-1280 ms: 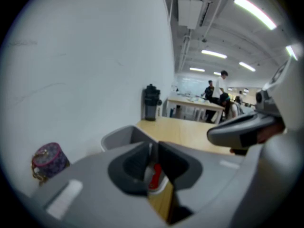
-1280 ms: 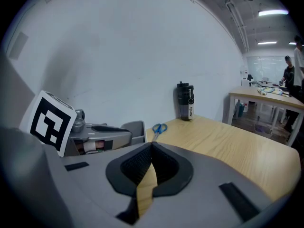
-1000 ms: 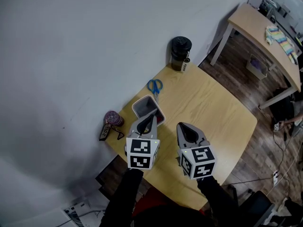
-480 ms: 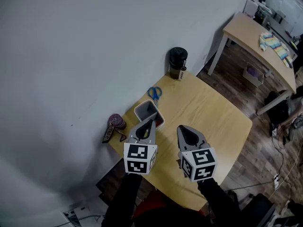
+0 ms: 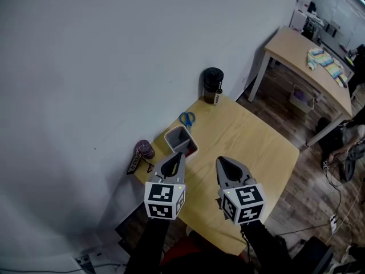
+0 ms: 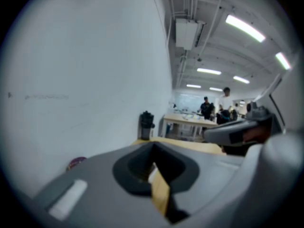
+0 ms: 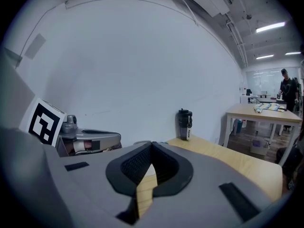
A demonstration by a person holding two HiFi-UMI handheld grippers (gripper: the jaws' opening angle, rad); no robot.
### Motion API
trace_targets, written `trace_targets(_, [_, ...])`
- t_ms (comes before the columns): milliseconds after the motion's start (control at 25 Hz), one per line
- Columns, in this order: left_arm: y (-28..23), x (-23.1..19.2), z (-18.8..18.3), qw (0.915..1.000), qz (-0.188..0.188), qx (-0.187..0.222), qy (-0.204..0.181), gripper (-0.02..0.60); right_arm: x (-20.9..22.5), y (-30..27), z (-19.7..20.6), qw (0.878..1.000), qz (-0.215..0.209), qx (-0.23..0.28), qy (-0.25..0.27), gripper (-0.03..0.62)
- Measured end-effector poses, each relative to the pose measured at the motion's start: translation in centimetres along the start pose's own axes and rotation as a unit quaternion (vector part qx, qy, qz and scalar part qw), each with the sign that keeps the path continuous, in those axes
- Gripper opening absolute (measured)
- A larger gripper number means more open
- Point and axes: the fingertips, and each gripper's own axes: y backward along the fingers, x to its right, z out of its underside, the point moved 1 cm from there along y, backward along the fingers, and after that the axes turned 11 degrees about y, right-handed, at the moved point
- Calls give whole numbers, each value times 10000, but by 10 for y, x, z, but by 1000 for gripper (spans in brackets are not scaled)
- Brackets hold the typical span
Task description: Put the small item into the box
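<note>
Left gripper (image 5: 178,156): my jaws pressed together, empty.
Right gripper (image 5: 220,161): same, nothing held.
Purple piece (image 5: 145,149): beside the box, outside it; likely the small item.
Box (image 5: 180,140): open, just past my left tips.
Blue scissors (image 5: 186,119): beyond the box.
Progress: not started; grasp and drop remain.

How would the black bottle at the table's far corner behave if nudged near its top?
The black bottle stands tall and narrow, so a high push would probably tip it rather than slide it. It sits near a corner of the table, so it might fall off the edge. Its round body would likely roll once down.
</note>
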Motion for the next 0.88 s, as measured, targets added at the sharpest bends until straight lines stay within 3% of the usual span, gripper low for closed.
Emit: trace_targets(880, [84,7,-11,9984,138,540,73,3,-34,56,-11,9995,3,302,99,8])
